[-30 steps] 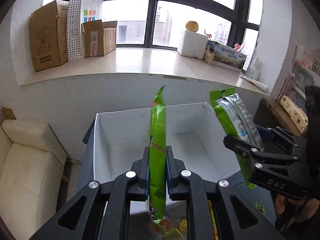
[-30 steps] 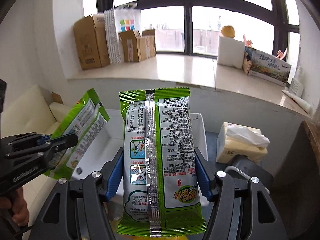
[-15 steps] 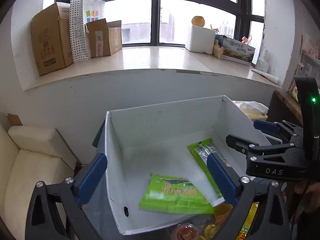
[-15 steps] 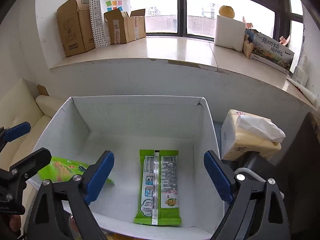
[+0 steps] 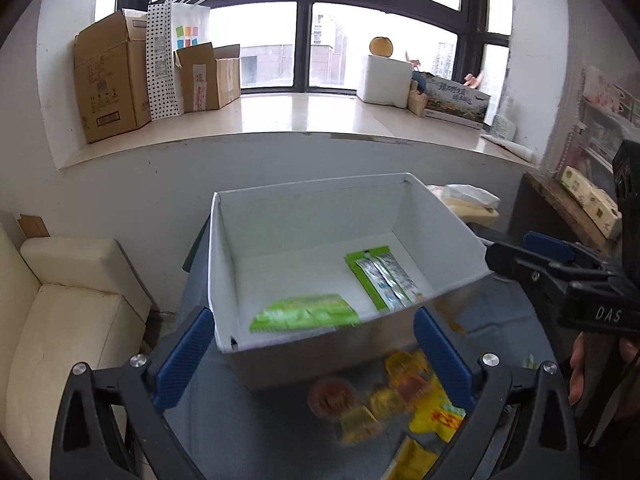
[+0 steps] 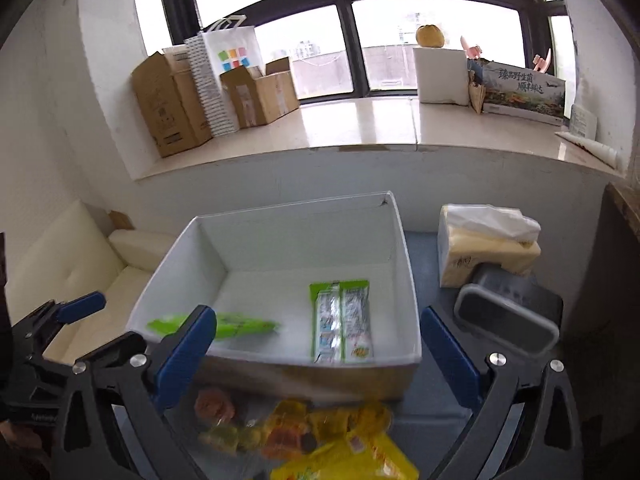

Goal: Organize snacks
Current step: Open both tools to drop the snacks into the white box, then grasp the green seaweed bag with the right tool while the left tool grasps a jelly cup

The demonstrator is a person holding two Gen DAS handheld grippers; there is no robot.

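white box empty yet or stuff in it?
Not empty. The white box holds two green snack packets lying flat on its floor: one at its left, one at its right. More snacks sit outside, in front.

Cardboard boxes (image 5: 116, 80) on windowsill (image 5: 280, 116); tissue pack (image 6: 486, 250); sofa (image 5: 60, 320)
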